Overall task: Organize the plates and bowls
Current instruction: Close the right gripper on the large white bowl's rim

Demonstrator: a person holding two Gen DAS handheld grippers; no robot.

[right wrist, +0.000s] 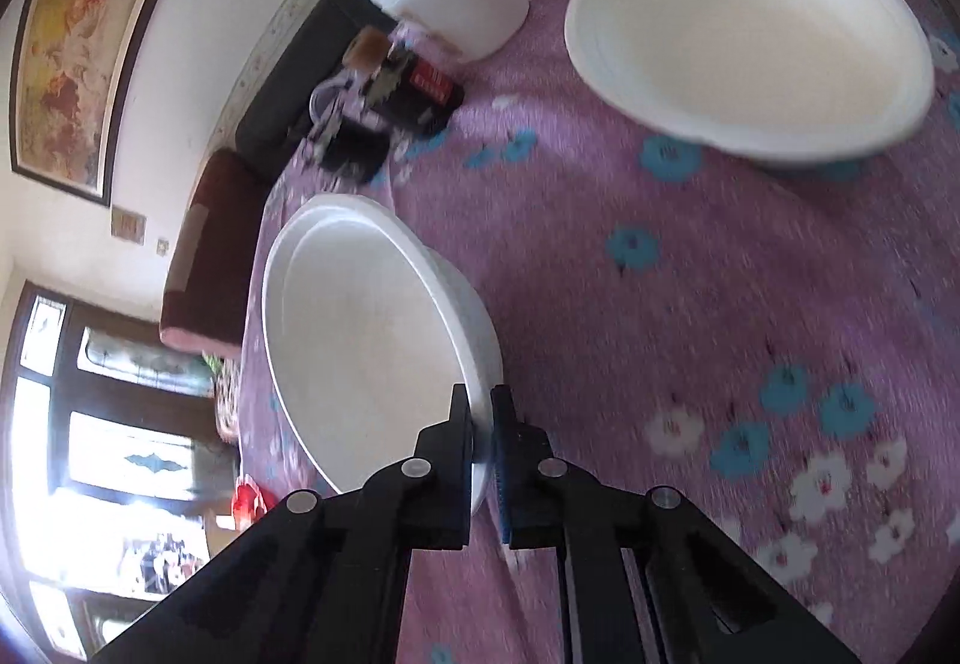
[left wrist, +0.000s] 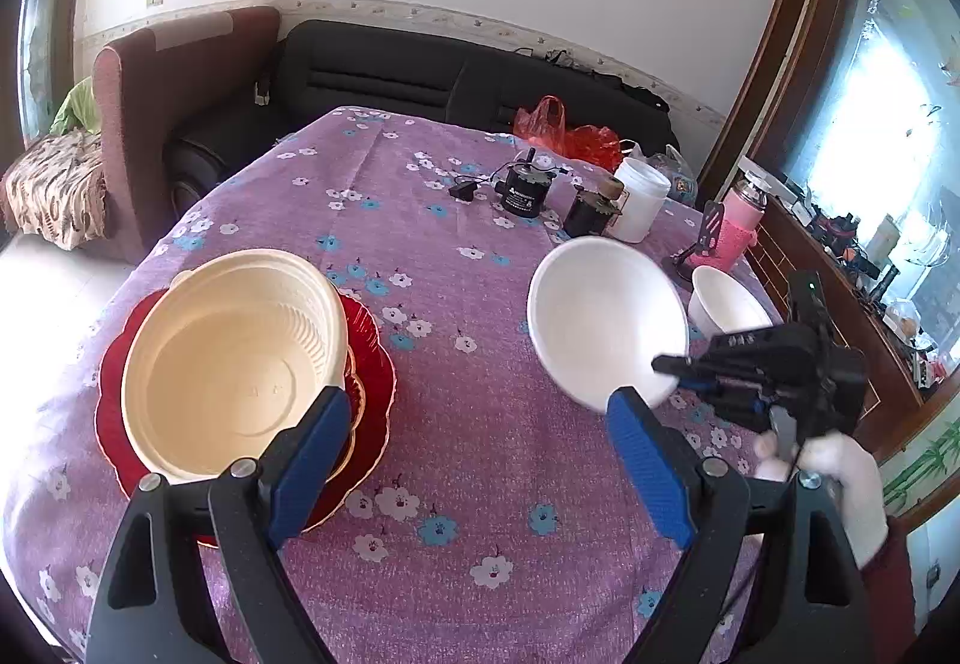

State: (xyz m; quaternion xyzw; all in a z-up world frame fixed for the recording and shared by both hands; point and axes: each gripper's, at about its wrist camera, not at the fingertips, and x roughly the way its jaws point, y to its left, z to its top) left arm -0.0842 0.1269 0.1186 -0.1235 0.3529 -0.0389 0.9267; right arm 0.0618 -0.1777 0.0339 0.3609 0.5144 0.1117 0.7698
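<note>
A purple floral cloth covers the tabletop (left wrist: pixel 480 268). Nearest, the left tool (left wrist: pixel 480 460) gapes empty beside one cream ribbed plastic bowl (left wrist: pixel 234 364) on a scalloped red plate (left wrist: pixel 372 364). The right tool (right wrist: pixel 480 424) pinches a smooth white bowl (right wrist: pixel 366 340) by its rim; a second white bowl (right wrist: pixel 750 40) sits beyond.

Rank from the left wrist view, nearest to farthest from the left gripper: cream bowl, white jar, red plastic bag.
From the left gripper:
1. cream bowl, stacked on the red plate, right beside the left finger.
2. white jar, far right of the table, behind the black motors.
3. red plastic bag, at the table's far edge, behind the jar.
</note>
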